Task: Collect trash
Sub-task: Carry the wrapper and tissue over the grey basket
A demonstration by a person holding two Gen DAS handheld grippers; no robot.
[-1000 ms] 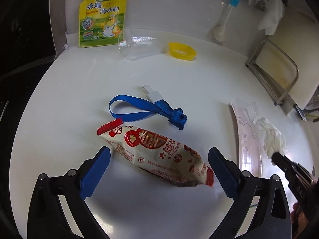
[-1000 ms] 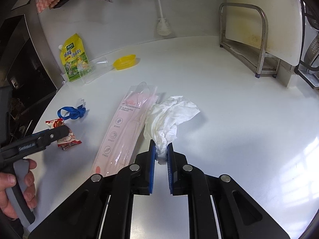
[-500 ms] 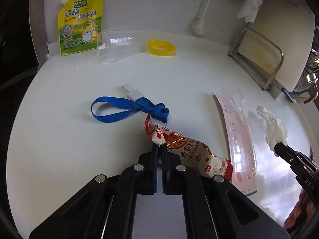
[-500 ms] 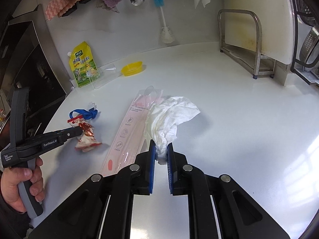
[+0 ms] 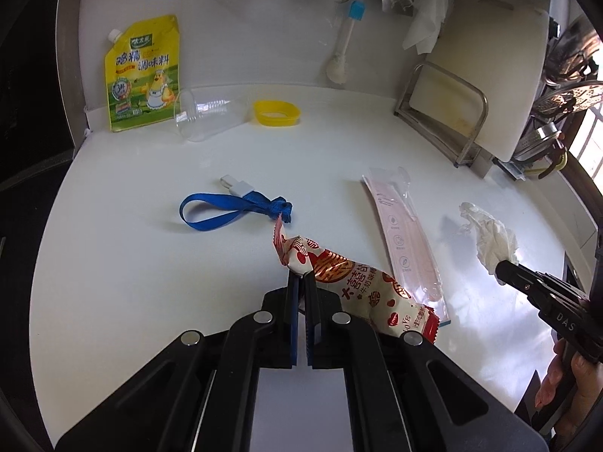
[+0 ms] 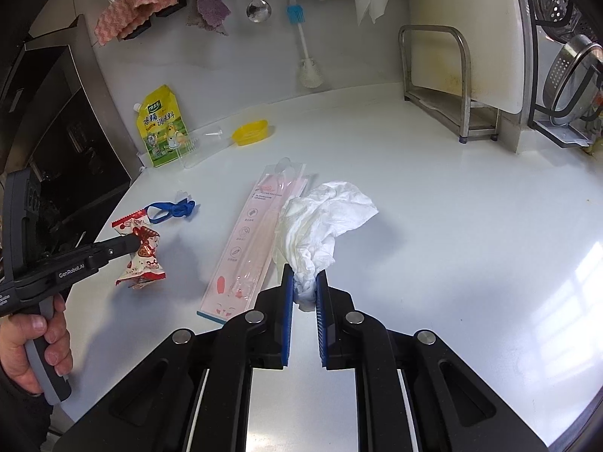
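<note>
Fingers (image 5: 295, 293) pinch snack wrapper (image 5: 354, 286).

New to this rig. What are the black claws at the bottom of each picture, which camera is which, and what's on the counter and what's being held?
No robot here: a person holds one two-finger gripper in each hand, each with a fisheye camera looking along its fingers. The left wrist view shows the left gripper shut on a red-and-white snack wrapper. The right wrist view shows the right gripper pinching a crumpled white tissue.

On the white counter lie a long pink package, a blue strap, a yellow lid and a clear plastic cup on its side. A yellow seasoning pouch stands against the wall.
</note>
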